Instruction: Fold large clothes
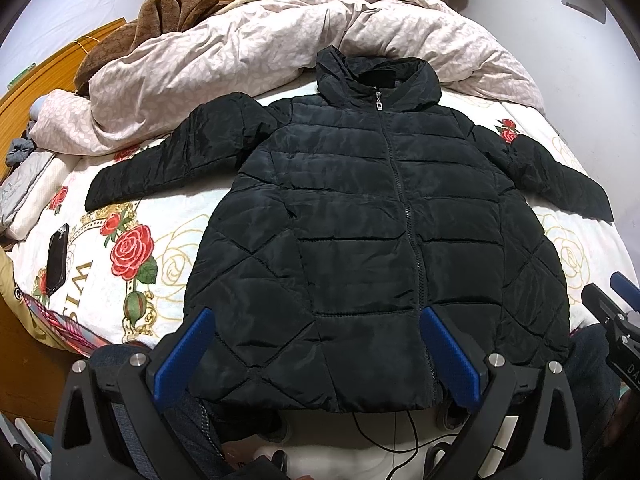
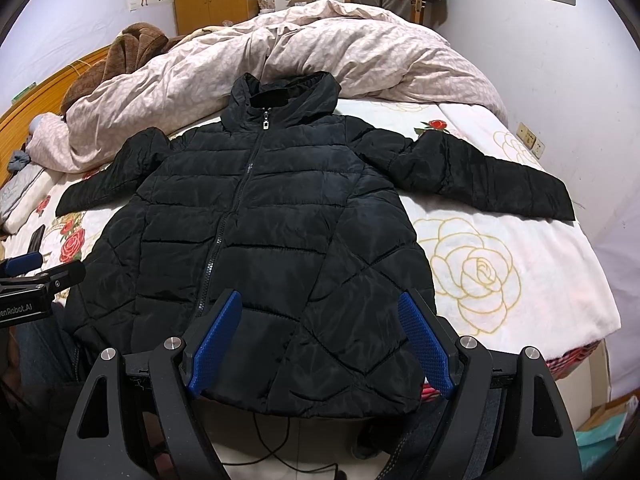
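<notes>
Both sets of jaws wide apart, empty: left gripper [image 1: 316, 356] & right gripper [image 2: 322, 344] hover over hem of black puffer jacket [image 1: 360, 220]. Jacket flat on bed [image 2: 520, 216], zipped, sleeves out. No fold made yet; everything left.

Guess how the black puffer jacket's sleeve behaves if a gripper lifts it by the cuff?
The black puffer jacket looks quilted and puffy, so its sleeve will probably drape limply and spring back after folding. The shiny shell may slip between the fingers.
</notes>
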The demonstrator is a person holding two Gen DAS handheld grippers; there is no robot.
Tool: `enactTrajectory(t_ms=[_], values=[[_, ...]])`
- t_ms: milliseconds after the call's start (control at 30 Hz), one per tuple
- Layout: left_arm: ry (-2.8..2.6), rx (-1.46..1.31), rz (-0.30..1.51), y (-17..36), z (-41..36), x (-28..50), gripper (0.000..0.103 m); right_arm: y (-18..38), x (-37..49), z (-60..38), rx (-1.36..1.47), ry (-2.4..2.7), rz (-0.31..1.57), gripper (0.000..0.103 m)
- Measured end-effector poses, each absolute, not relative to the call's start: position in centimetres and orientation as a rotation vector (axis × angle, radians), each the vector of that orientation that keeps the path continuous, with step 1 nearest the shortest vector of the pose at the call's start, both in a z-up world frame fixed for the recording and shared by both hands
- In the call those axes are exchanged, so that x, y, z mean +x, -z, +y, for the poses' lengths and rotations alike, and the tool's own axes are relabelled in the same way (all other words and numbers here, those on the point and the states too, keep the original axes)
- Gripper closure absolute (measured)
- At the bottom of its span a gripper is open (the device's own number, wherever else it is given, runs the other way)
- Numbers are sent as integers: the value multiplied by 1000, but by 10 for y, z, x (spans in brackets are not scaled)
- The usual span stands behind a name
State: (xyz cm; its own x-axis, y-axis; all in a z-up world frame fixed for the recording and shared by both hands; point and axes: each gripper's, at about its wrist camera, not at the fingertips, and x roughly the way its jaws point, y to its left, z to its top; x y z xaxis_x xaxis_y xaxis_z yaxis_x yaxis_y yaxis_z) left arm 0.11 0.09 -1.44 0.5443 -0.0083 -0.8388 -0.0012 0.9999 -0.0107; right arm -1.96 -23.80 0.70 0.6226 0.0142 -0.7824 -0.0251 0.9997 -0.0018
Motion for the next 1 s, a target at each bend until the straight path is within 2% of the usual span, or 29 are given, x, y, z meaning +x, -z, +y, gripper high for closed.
enactTrajectory(t_ms=[600,1000], values=[[-22,-27,1026,26,23,40,0,-3,13,-227,-44,-59,915,22],[-177,-170,966,45,120,119,0,8,98,-190,-114,-129,916,22]])
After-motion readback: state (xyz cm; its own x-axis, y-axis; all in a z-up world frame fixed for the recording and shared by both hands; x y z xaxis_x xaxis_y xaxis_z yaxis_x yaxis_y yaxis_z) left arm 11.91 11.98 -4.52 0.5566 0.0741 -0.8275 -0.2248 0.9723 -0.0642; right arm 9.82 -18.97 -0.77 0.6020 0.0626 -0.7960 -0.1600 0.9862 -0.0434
